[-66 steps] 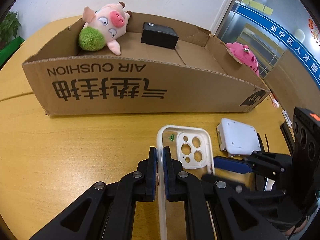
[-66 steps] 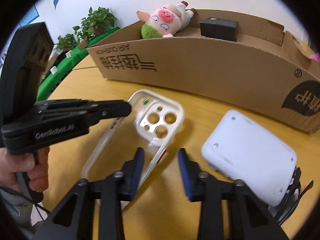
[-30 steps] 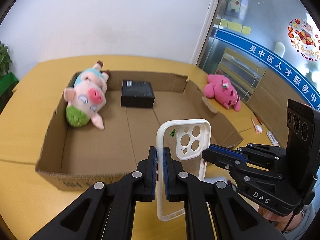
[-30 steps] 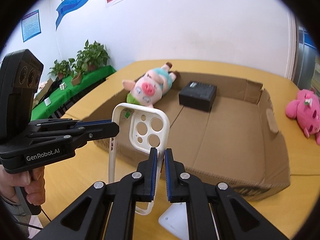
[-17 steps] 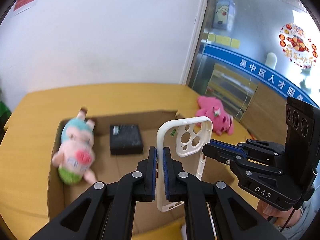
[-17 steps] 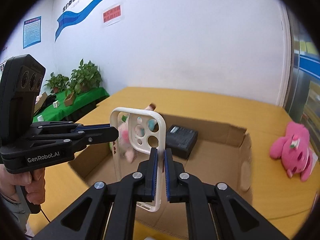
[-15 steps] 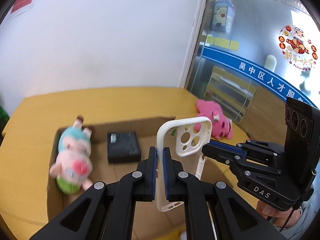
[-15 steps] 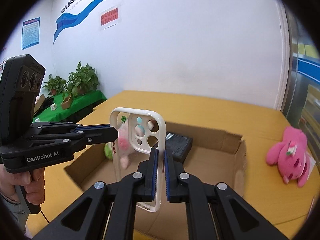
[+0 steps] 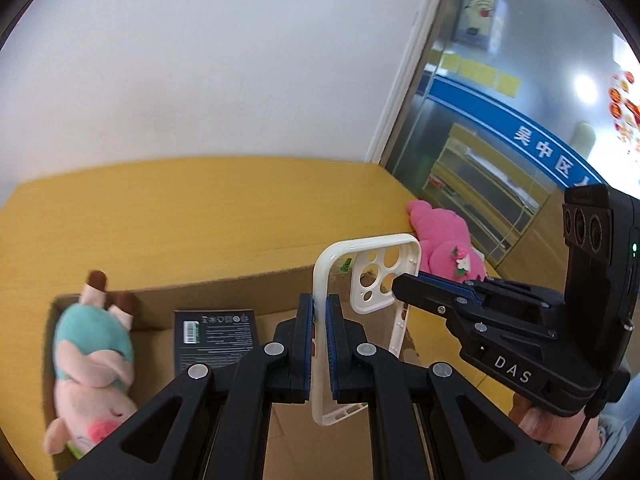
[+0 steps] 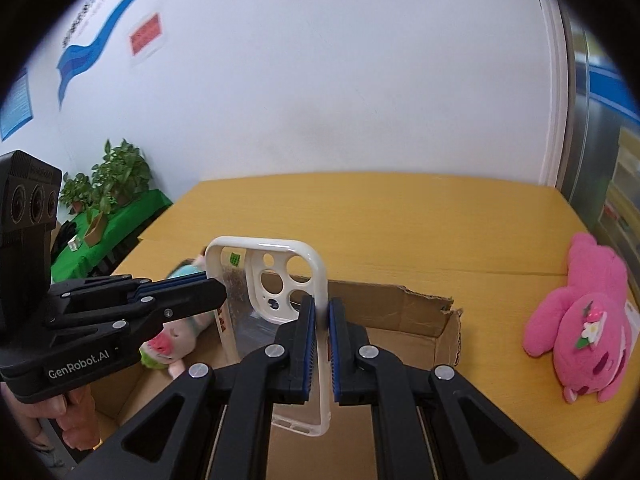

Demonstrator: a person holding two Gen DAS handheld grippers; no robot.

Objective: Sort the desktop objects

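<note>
I pinch the phone case (image 9: 362, 280) by opposite side rails, left gripper (image 9: 317, 316) and right gripper (image 10: 319, 316) both clamped narrow on it, so it hangs upright above the cardboard box (image 10: 416, 320), ready, I judge, to lower inside.

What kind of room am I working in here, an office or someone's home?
Probably an office or public service hall, not a home: a blue wave banner with a red notice on the white wall, glass doors with a blue Chinese-lettered band, and potted plants on a green-covered table beside the big yellow wooden table.
</note>
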